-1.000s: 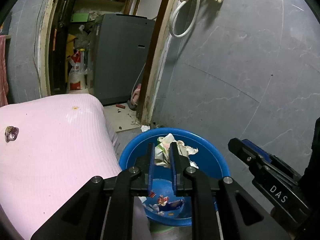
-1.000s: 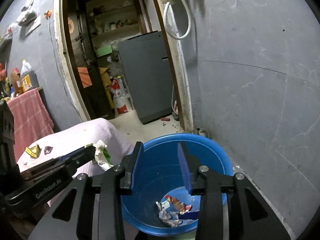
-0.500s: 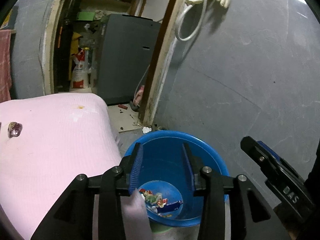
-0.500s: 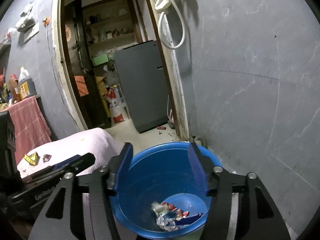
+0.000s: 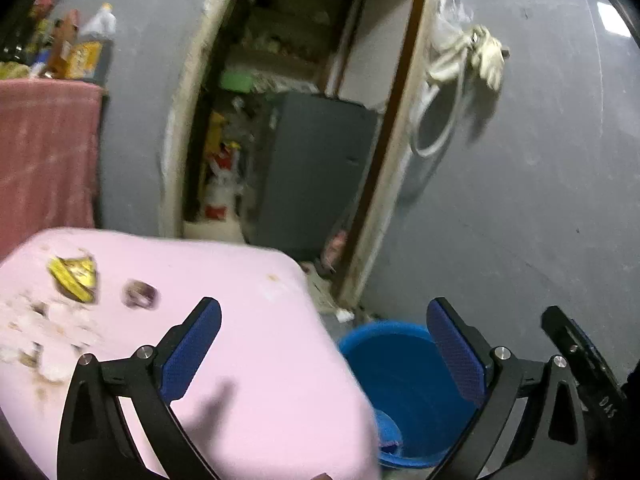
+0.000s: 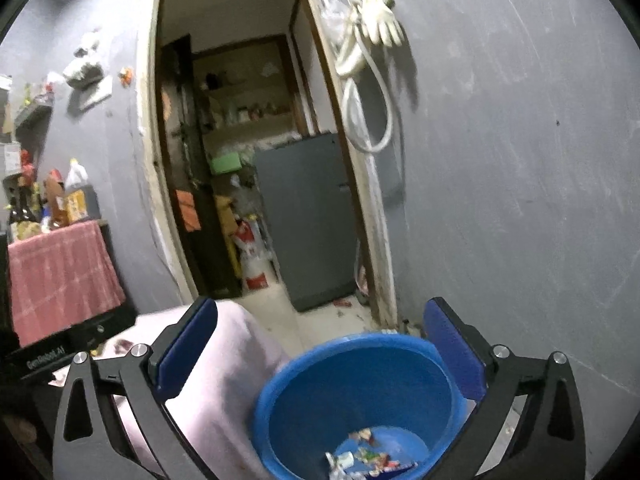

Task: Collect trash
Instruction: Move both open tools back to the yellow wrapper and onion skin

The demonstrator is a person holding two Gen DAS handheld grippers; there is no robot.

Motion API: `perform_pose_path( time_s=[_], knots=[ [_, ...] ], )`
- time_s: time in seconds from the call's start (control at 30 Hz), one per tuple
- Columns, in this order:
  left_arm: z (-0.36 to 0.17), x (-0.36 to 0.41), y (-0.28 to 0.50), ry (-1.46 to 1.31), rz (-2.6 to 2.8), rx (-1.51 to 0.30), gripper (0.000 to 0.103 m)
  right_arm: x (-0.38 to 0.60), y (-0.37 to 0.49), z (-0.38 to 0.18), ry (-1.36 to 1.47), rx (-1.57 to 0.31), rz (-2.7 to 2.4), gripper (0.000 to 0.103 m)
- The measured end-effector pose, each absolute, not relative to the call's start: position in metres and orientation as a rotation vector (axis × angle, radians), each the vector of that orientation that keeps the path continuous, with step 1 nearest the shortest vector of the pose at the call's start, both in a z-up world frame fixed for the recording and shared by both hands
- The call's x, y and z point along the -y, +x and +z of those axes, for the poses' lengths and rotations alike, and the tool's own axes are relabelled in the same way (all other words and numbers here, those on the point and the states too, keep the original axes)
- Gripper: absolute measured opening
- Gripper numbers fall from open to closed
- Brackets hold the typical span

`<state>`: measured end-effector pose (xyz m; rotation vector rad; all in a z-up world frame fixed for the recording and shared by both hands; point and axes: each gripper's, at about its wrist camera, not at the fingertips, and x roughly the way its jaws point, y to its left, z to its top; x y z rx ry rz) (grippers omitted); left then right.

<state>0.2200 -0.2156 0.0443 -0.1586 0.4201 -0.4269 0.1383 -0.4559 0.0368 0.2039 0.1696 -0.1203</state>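
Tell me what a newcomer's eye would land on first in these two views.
The blue bucket low in the right wrist view, on the floor against the grey wall, with crumpled wrappers at its bottom. Next, the pink-covered surface beside it, where a yellow wrapper and pale scraps lie at the left. Both the left gripper and right gripper are opening, nothing between their blue pads.

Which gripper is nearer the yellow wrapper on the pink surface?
Left. The left gripper hangs over the pink surface, the yellow wrapper ahead to its left. The right gripper hangs above the blue bucket.
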Motion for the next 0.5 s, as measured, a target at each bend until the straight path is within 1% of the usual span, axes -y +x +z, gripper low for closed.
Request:
perform_pose_path(
  time_s=[0.33, 0.5],
  knots=[
    [0.073, 0.153, 0.193, -0.157, -0.31, -0.306, 0.101, 0.415, 0.127, 0.059, 0.174, 0.007, -0.046, 0.103],
    [0.078, 0.123, 0.184, -0.161, -0.24, -0.267, 0.101, 0.389, 0.132, 0.066, 0.156, 0.035, -0.002, 0.103]
  ],
)
